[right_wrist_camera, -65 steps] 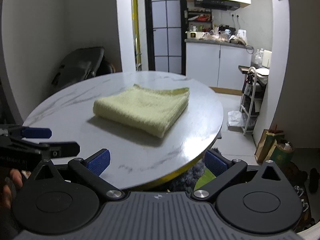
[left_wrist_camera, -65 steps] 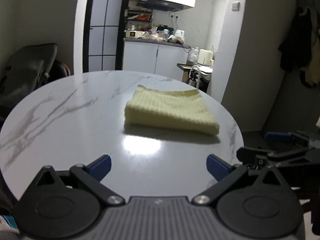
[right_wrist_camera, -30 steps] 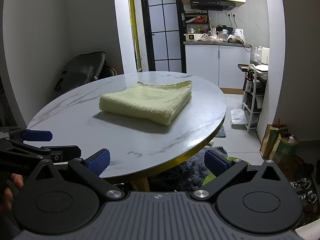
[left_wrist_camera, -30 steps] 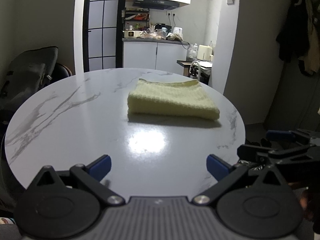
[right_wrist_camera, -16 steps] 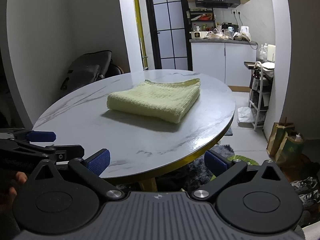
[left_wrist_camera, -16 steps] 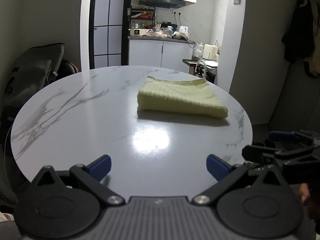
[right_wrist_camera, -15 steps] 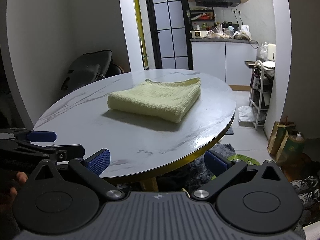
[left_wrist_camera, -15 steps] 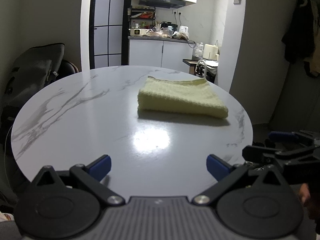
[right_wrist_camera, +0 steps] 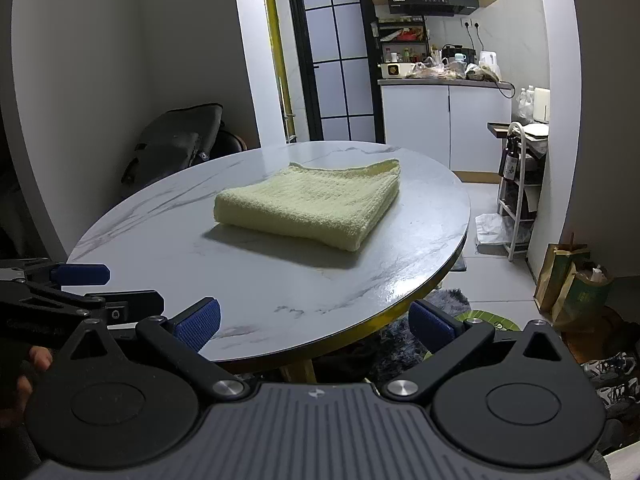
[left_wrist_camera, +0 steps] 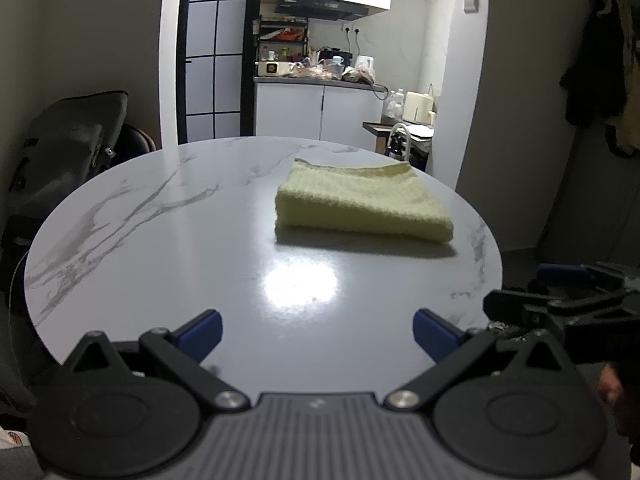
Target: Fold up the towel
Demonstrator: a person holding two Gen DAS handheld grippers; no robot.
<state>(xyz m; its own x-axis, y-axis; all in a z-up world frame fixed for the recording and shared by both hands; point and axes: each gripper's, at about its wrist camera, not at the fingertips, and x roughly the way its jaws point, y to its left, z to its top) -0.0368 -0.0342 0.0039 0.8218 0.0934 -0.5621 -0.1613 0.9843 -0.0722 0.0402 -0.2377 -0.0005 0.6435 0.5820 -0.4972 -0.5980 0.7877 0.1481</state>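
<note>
A pale yellow towel (left_wrist_camera: 360,204) lies folded into a thick rectangle on the round white marble table (left_wrist_camera: 160,240), right of its middle. It also shows in the right wrist view (right_wrist_camera: 308,208). My left gripper (left_wrist_camera: 316,334) is open and empty, held back at the table's near edge, well short of the towel. My right gripper (right_wrist_camera: 314,324) is open and empty, off the table's near right edge. Each gripper shows at the side of the other's view, the right one (left_wrist_camera: 560,292) and the left one (right_wrist_camera: 76,284).
A dark bag or chair (left_wrist_camera: 68,144) stands to the left of the table. A kitchen counter (left_wrist_camera: 320,80) with clutter is behind. A wire rack (right_wrist_camera: 520,184), paper bags (right_wrist_camera: 572,280) and shoes (right_wrist_camera: 612,372) are on the floor to the right.
Both grippers have drawn back and lowered from the table, so the towel looks farther off. The towel has not moved. Both grippers stay open.
</note>
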